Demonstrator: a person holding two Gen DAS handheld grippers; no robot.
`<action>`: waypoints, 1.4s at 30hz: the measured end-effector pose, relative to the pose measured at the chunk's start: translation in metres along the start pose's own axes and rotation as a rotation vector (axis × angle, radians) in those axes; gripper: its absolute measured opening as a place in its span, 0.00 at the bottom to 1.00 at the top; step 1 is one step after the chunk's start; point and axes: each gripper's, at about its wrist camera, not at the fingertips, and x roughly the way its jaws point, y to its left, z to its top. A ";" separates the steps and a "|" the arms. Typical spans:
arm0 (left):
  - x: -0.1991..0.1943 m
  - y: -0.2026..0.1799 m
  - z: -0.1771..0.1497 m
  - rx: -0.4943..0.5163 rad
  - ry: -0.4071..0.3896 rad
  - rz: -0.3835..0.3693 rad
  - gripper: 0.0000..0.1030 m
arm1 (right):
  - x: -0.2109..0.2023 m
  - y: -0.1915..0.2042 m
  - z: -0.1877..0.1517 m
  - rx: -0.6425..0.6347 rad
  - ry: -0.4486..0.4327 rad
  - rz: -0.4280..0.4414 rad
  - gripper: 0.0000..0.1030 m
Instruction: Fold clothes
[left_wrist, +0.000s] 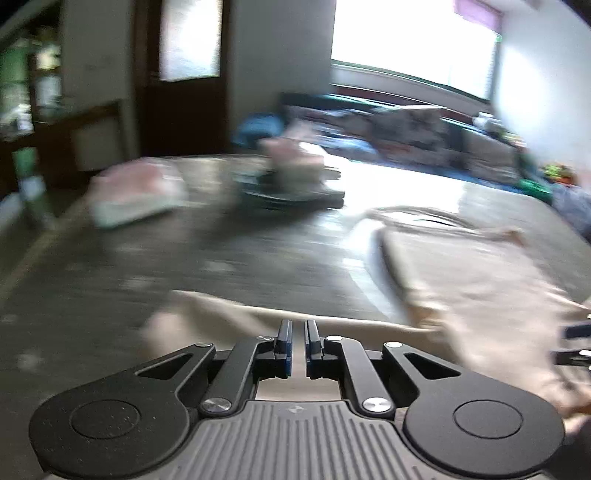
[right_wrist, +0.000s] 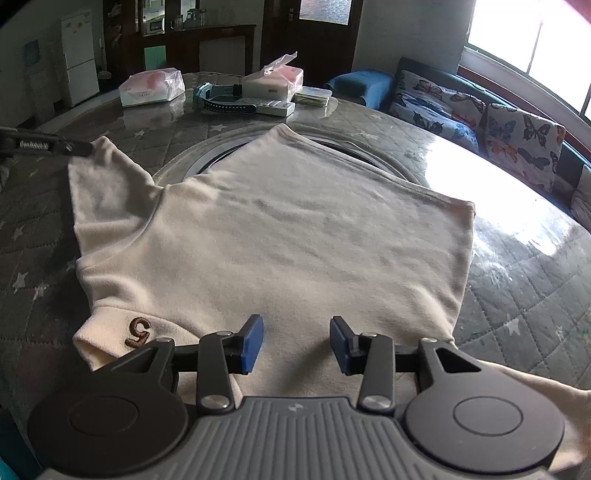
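The cream shirt (right_wrist: 273, 236) lies spread flat on the round quilted tabletop (right_wrist: 524, 295), its far edge over the glass turntable (right_wrist: 207, 158) at the centre, one sleeve (right_wrist: 103, 184) sticking out to the left and a small brown "5" (right_wrist: 138, 331) stitched near the cuff closest to the camera. Lying smooth like this, it looks ready for a first fold rather than partway through one.

The right tool (right_wrist: 296, 341) hovers just over the near edge of the shirt with its blue pads partly apart and nothing between them, probably placed to pin or pick up that edge. The left tool (left_wrist: 298, 341) has its jaws pressed nearly together; in the right view its tip meets the end of the left sleeve, and cloth lies under its fingers in its own blurred view, so it seems to have the sleeve end pinched, likely to bring it over the body, though the blur leaves the grip uncertain.

Farther back on the tabletop sit two tissue packs (right_wrist: 151, 88), a watch (right_wrist: 221, 103) and some small boxes (right_wrist: 273, 107), well apart from the shirt. A sofa with butterfly cushions (right_wrist: 517, 136) stands beyond under the window.
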 end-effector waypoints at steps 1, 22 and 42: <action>0.003 -0.011 0.000 0.017 0.001 -0.030 0.08 | 0.000 0.000 0.000 0.000 0.000 0.001 0.40; 0.032 -0.061 -0.008 0.092 0.024 -0.085 0.09 | 0.003 -0.005 -0.002 0.017 -0.009 0.020 0.41; 0.048 -0.076 0.010 0.037 0.017 -0.095 0.10 | 0.003 -0.004 -0.002 0.017 -0.010 0.014 0.41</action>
